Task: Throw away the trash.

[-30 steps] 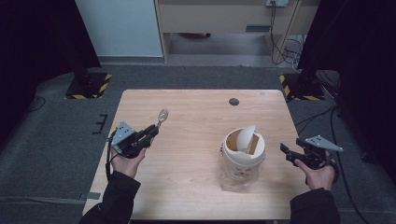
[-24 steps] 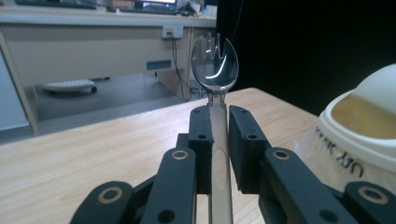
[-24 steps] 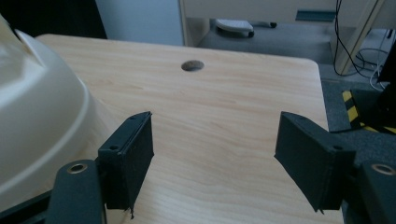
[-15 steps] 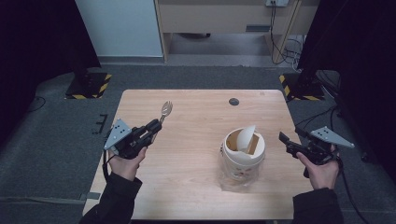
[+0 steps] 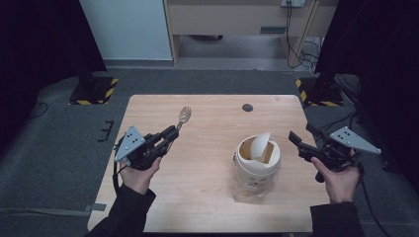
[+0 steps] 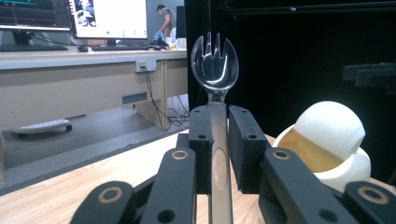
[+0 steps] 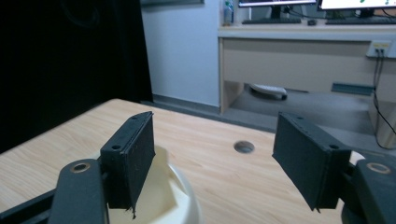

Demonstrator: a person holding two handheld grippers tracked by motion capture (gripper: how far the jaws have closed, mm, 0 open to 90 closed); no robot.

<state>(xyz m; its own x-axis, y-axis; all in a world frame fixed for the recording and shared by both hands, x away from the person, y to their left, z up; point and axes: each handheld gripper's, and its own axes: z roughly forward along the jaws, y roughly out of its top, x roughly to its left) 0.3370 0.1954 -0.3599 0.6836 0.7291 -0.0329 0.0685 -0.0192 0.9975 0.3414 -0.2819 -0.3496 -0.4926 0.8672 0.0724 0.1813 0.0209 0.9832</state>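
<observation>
A light wooden table point(image 5: 207, 197) with a round cable hole point(image 5: 247, 107) near its far edge stands on grey carpet point(image 5: 59, 163). Black curtains point(image 5: 39, 44) hang at both sides. Beyond the far edge are a pale panel point(image 5: 126, 27) and a wooden desk point(image 5: 237, 15) with dangling cables point(image 5: 296, 44). Yellow-black striped base plates point(image 5: 94, 91) lie on the floor near the table's far corners. Monitors point(image 6: 107, 18) glow on the desk.

Spork point(image 6: 215, 65) handle between fingers point(image 6: 201, 140)

The left gripper point(image 5: 170, 134) is held above the table's left side, its jaws clamped together. The right gripper point(image 5: 297, 139) is raised at the right edge, jaws wide apart.
</observation>
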